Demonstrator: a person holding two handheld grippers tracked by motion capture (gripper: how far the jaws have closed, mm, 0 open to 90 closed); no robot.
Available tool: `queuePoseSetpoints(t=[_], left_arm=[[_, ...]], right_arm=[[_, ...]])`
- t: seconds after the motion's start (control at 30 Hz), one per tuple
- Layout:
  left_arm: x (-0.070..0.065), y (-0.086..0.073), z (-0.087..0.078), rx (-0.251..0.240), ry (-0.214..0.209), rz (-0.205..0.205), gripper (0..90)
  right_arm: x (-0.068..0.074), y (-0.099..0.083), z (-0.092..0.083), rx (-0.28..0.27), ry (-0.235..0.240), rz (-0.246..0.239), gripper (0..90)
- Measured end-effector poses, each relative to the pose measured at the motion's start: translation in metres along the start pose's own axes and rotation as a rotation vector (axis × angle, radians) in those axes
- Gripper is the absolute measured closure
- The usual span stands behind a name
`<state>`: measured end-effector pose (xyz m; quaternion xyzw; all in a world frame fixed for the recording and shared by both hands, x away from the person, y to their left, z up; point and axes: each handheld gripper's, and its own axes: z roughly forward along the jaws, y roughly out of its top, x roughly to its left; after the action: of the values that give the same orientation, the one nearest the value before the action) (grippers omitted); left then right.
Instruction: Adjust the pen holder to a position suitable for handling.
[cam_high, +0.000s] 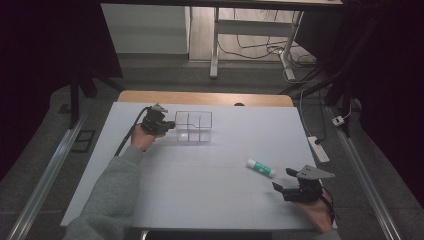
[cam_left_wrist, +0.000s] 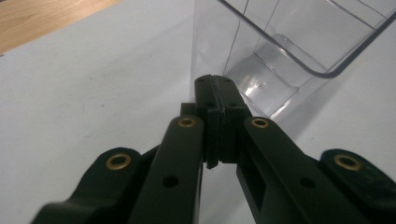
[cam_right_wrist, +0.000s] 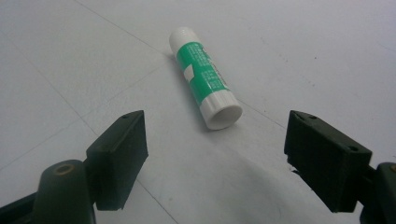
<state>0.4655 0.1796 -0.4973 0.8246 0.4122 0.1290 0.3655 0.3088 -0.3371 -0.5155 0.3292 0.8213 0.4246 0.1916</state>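
Glue stick (cam_high: 260, 168) lies on its side on the white tabletop (cam_high: 200, 190), lower right of the high view, well apart from the clear organizer box (cam_high: 194, 126) in the upper middle. In the right claw view we see the glue stick (cam_right_wrist: 205, 77) just ahead of the jaws, its open round end toward the camera.

Right claw (cam_high: 285, 179) sits lower right, jaws spread wide, nothing between them. Left claw (cam_high: 170, 125) is at the box's left wall; in its own view the left claw (cam_left_wrist: 215, 93) has its jaws pressed fully together on nothing, tips touching or nearly touching the transparent box (cam_left_wrist: 280, 51).

Handling, as we judge it: stick is a light, rigid plastic cylinder, smooth white ends, green printed label. Likely to roll. Best taken across the middle of the barrel, jaws square to its length.

Box: thin, hard, clear plastic, divided compartments, rounded corners. Probably light and slides easily.
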Motion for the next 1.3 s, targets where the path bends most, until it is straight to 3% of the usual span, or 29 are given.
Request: queuePoseSetpoints(t=[0.83, 1.03, 1.23, 1.3], left_arm=[[-0.019, 0.017, 0.013, 0.007, -0.02, 0.023, 88.5], [-0.018, 0.013, 0.001, -0.035, 0.033, 0.042, 88.3], [-0.019, 0.0, -0.02, -0.04, 0.039, 0.025, 88.2], [-0.021, -0.005, -0.028, -0.045, 0.027, 0.01, 83.0]], right_arm=[[0.001, 0.0, -0.002, -0.011, 0.002, -0.005, 21.0], [0.001, 0.0, -0.002, -0.009, -0.003, -0.005, 21.0], [0.002, 0.0, -0.004, -0.01, -0.007, -0.008, 21.1], [0.002, 0.0, -0.004, -0.02, -0.008, -0.006, 21.2]])
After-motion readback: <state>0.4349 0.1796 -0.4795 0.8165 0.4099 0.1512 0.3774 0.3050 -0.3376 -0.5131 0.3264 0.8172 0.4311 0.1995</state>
